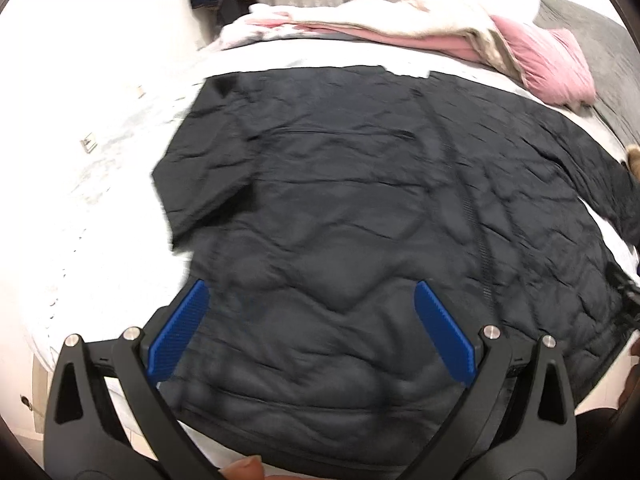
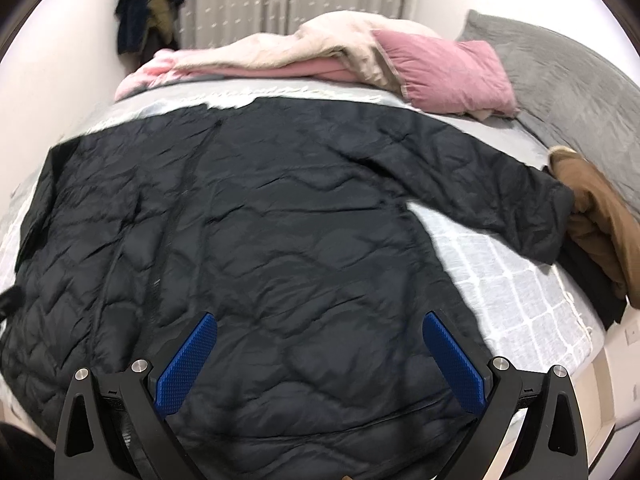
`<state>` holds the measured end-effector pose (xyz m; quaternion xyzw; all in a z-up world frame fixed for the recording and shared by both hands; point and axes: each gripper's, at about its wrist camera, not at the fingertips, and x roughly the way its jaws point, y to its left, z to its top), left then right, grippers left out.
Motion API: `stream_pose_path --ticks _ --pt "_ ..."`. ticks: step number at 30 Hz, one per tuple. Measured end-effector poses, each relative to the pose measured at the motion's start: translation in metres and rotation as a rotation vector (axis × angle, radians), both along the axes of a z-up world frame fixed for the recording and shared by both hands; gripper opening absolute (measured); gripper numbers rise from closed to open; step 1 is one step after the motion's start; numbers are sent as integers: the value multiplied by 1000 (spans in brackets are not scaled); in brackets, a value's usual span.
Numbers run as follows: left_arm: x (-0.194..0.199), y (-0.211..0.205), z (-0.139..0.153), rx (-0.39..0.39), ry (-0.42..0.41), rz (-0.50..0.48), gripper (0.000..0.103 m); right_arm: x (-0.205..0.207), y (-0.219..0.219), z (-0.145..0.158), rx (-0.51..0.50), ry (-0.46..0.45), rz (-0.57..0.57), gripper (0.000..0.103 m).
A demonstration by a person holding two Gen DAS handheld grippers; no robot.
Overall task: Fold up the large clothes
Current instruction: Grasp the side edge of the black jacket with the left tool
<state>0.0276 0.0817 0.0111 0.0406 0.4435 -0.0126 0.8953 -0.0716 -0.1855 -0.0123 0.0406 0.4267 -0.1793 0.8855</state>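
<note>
jacket flat on bed | left gripper spread | right gripper spread

A big black puffy coat is lying flat and spread wide on the bed — it is covering most of the top. It is looking soft and bumpy, with wavy stitched lines all over and lots of small wrinkles. A long zipper line is running down it. One sleeve is sticking out to the right side, lying flat on the checked sheet — the other sleeve is lying bent on the left, touching the body of the coat. The bottom edge is sitting nearest the cameras.
</note>
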Motion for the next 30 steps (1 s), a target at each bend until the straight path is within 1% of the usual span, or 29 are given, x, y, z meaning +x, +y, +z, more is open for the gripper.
stream_pose_path --ticks 2,4,7,11,12,13,14,16,17,18,19,22,23,26,27,28,29,30 --pt "8 21 -6 -33 25 18 102 -1 -17 -3 20 -8 -19 103" --pt "15 41 -15 -62 50 39 102 0 -35 -12 40 5 -39 103" --pt "21 63 -35 -51 79 62 102 0 -60 -27 68 66 -74 103" --pt "29 86 -78 -75 177 52 102 -9 -92 -42 79 101 -114 103" --pt "30 91 -88 -97 204 48 102 -10 -98 -47 90 113 -122 103" --pt "30 95 -93 -126 218 41 102 -13 -106 -54 119 130 -126 103" --pt "29 100 -100 -176 226 33 102 -15 -114 -61 164 144 -127 103" --pt "24 108 -103 -218 193 10 102 -21 -128 -72 278 156 -121 103" --pt "21 108 -103 -219 190 -7 102 -26 -137 -80 369 162 -118 103" --pt "19 107 -104 -210 193 -21 102 -31 -143 -86 428 157 -126 103" --pt "16 107 -105 -194 197 -35 103 -35 -146 -87 450 135 -125 103" --pt "8 104 -107 -157 208 -51 103 -46 -146 -87 460 106 -103 103" --pt "7 104 -107 -159 222 -42 103 -48 -145 -88 451 108 -94 103" --pt "1 105 -104 -190 253 -36 101 -53 -137 -85 402 154 -63 103" --pt "-2 107 -101 -203 249 -38 91 -57 -134 -84 393 152 -61 102" --pt "-7 109 -97 -225 240 -50 70 -63 -133 -81 392 134 -63 92" --pt "-14 111 -93 -272 234 -72 58 -67 -133 -77 409 109 -51 80" --pt "-18 118 -89 -313 231 -83 39 -70 -135 -75 444 83 -34 48"
